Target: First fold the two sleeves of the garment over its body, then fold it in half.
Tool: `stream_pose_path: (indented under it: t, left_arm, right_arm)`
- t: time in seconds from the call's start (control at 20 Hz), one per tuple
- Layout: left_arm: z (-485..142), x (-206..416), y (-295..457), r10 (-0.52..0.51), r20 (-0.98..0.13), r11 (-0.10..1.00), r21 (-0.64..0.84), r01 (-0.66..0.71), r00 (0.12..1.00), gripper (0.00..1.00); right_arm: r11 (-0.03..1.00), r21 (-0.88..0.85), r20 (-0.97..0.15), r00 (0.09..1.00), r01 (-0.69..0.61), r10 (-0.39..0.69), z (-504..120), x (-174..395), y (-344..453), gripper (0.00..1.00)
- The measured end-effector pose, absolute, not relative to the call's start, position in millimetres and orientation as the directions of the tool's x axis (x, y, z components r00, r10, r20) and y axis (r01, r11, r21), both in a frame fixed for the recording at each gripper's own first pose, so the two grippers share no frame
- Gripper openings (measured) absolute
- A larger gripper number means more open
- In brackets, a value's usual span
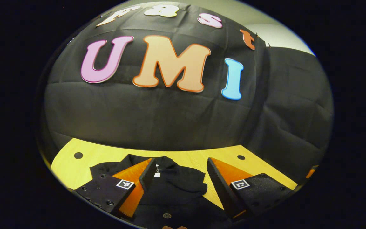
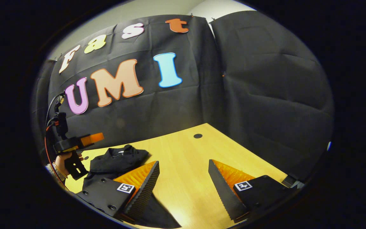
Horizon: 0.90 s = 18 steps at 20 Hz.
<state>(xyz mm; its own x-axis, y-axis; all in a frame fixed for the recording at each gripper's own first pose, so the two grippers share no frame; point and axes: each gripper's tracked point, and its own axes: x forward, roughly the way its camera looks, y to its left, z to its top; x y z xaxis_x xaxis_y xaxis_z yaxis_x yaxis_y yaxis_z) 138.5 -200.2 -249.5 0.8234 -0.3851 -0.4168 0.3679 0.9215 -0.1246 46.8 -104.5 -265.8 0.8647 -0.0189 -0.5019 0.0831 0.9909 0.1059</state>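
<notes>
1. Nearest in the left gripper view, the left gripper (image 1: 180, 178) is seen with its jaws spread wide, nothing being held between them.
2. Below and between its fingers (image 1: 148, 174) the garment (image 1: 173, 187), a dark piece of clothing, is seen lying on the table (image 1: 106, 154).
3. At the garment's far end a collar (image 1: 165, 162) with a small white tag is shown, just beside the left finger; a button is visible lower down, near the bottom edge of the view.
4. It cannot be told whether the fingers touch the cloth or are held above it.
5. Two dark round holes are seen in the table, one to the far left of the garment and one to its right.
6. In the right gripper view, the right gripper (image 2: 184, 184) is likewise shown wide open and empty, over bare yellow wood.
7. From this view the garment (image 2: 116, 162) is seen at the left, partly hidden behind the right gripper's left finger (image 2: 146, 187), with a dark fold reaching under that finger toward the bottom edge.
8. Farther left, the left gripper (image 2: 89, 138) is seen held by a hand (image 2: 64, 160) above the garment's left side, cables rising from its top.
9. Behind the table, black cloth (image 2: 265, 95) is hung as the wall.
</notes>
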Motion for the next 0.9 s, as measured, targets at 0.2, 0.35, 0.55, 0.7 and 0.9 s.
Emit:
stream_pose_path:
  t: [0.2,0.35,0.55,0.7,0.9]
  left_arm:
    - [-223.7,107.3,-138.9,-0.310,-0.373,0.943,-0.005,0.332,0.875,0.93]
    - [-233.4,58.4,-86.9,-0.224,-0.433,0.959,0.063,0.278,0.873,0.94]
    - [-261.4,-18.3,-38.8,-0.131,-0.529,0.981,0.050,0.185,0.838,0.94]
    - [-296.7,-71.2,2.3,-0.047,-0.626,0.977,0.132,0.166,0.778,0.93]
    - [-316.4,-119.5,31.7,-0.001,-0.710,0.982,0.132,0.134,0.704,0.94]
  right_arm:
    - [0.995,0.091,-0.530,0.843,-0.049,0.090,-277.4,40.9,-64.6,0.98]
    - [0.985,0.084,-0.573,0.802,-0.148,0.169,-295.5,27.2,-38.2,0.98]
    - [0.973,0.055,-0.642,0.739,-0.222,0.205,-326.0,-2.5,-25.2,0.98]
    - [0.971,0.071,-0.685,0.696,-0.229,0.215,-346.3,-24.7,-18.8,0.94]
    - [0.966,0.039,-0.747,0.634,-0.255,0.197,-373.9,-52.1,-22.6,0.94]
